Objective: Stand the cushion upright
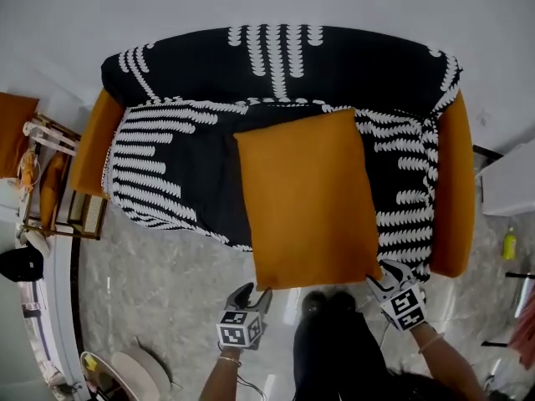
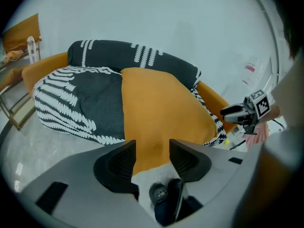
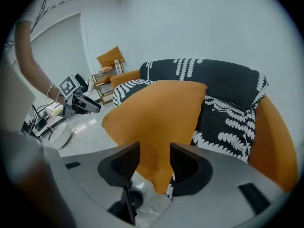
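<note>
A large orange cushion (image 1: pixel 309 195) lies flat on the seat of a sofa (image 1: pixel 453 199) draped in a black-and-white patterned throw (image 1: pixel 180 161). The cushion's front edge overhangs the seat. My left gripper (image 1: pixel 252 295) hovers just below the cushion's front left corner, its jaws open. In the left gripper view the cushion (image 2: pixel 159 108) edge shows in the gap between the pads of the left gripper (image 2: pixel 152 148), untouched. My right gripper (image 1: pixel 387 276) is at the front right corner, open. In the right gripper view that corner of the cushion (image 3: pixel 159 118) hangs between the pads of the right gripper (image 3: pixel 154 151).
A wooden side rack (image 1: pixel 54 182) with orange items stands left of the sofa. A white unit (image 1: pixel 512 182) and a yellow bottle (image 1: pixel 508 244) are on the right. A round white object (image 1: pixel 138 373) sits on the marble floor. The person's dark legs (image 1: pixel 334 341) stand between the grippers.
</note>
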